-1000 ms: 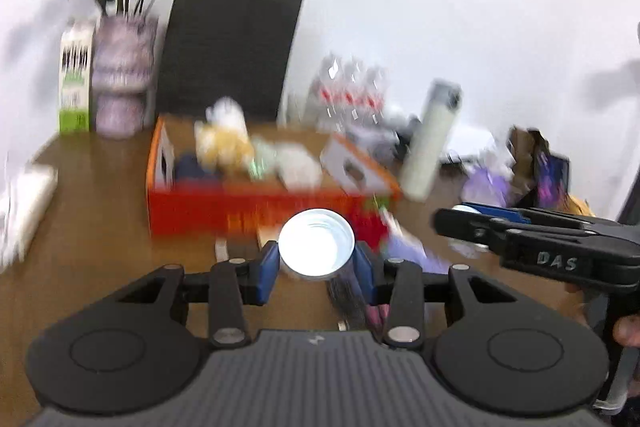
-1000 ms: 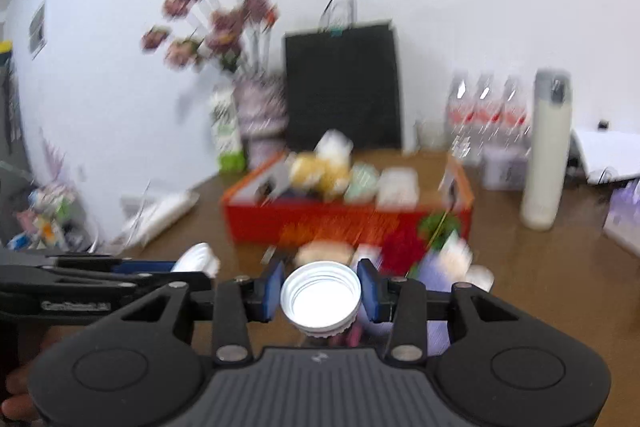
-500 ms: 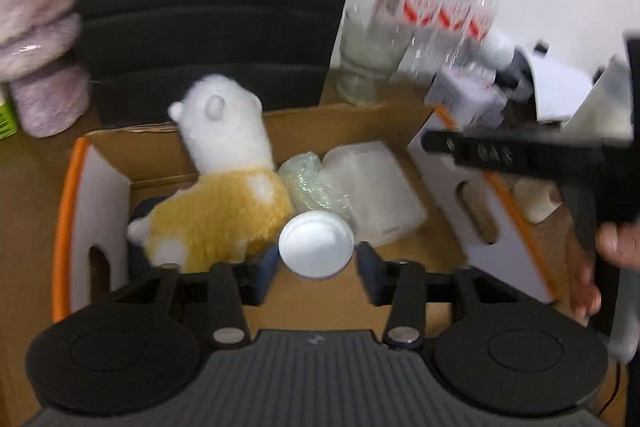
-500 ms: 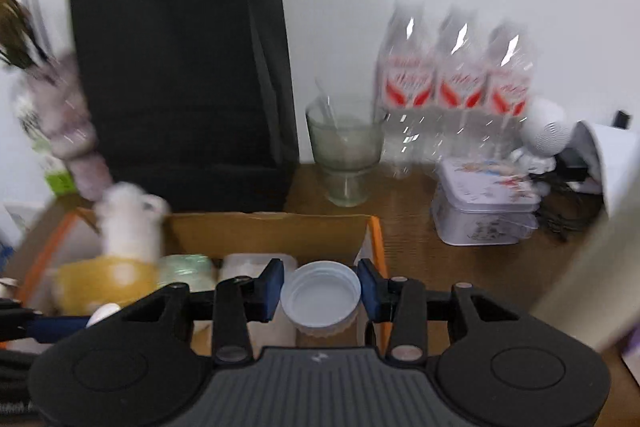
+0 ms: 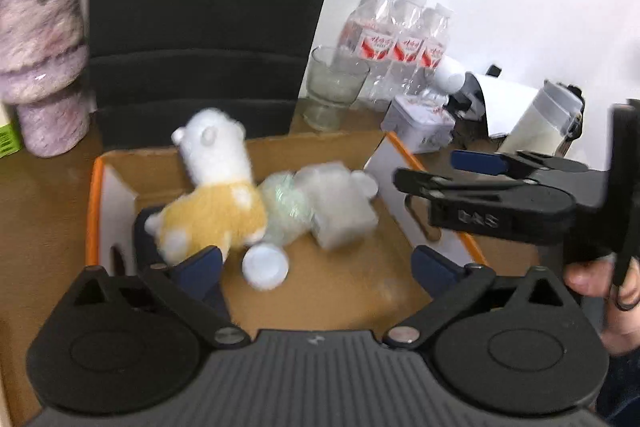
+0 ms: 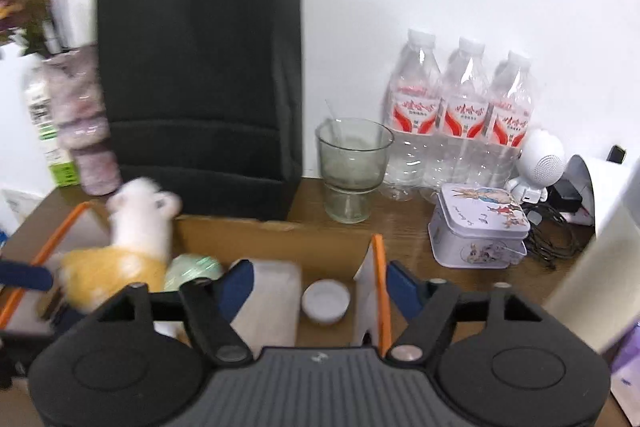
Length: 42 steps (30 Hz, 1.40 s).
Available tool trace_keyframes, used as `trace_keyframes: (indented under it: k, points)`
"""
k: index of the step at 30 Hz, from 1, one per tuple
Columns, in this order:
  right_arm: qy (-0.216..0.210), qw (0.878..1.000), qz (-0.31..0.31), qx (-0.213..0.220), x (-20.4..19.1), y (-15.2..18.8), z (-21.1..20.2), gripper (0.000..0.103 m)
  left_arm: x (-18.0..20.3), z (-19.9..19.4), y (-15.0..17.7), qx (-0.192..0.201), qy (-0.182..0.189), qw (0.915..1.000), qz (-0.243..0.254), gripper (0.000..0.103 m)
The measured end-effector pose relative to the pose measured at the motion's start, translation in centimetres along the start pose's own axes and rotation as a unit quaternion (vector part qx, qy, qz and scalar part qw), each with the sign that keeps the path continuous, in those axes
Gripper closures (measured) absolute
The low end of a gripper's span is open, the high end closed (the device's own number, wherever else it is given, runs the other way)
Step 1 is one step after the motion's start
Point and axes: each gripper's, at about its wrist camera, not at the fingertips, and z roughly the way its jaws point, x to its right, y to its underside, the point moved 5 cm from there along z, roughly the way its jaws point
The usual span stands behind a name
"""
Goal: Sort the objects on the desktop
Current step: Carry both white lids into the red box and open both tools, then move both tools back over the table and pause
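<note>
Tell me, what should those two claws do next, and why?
Probably pull back out of the box. Both the left gripper and right gripper have just been opening, each white cap sits free inside, so nothing is left to hold.

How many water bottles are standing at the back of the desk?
3. The water bottles stand in a row against the wall, right of the glass cup and behind the tin. More may be hidden behind the black bag.

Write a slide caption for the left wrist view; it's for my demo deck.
Open left gripper over the cardboard box, a white cap loose beside the plush toy.
</note>
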Motion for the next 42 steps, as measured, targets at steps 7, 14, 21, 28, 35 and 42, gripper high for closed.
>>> trace_keyframes:
  k: [7,14,21,28,35,42]
  points:
    - [-0.027,0.999,-0.020,-0.013,-3.6,2.7,-6.2,0.024,-1.6,-5.3,4.1,0.025,-0.115,0.9922,-0.041,0.000]
    - [-0.015,0.999,0.012,0.048,-4.9,11.2,-13.3,0.020,-1.5,-9.8,15.0,0.080,-0.169,0.9760,-0.112,0.000]
    - [-0.043,0.997,0.011,0.065,-7.5,21.6,-17.9,0.019,1.1,-11.8,25.4,0.131,-0.203,0.9687,-0.056,0.000]
    - [-0.038,0.998,0.036,0.031,-8.2,26.3,-18.2,0.015,1.6,-10.2,27.7,0.102,-0.180,0.9777,-0.038,0.000]
    - [-0.027,0.997,0.071,0.031,-7.2,27.4,-17.9,0.016,2.2,-9.1,28.8,0.088,-0.168,0.9817,-0.016,0.000]
    - [-0.024,0.997,0.062,0.041,-7.5,27.6,-18.0,0.015,2.7,-8.7,28.9,0.087,-0.177,0.9804,-0.009,0.000]
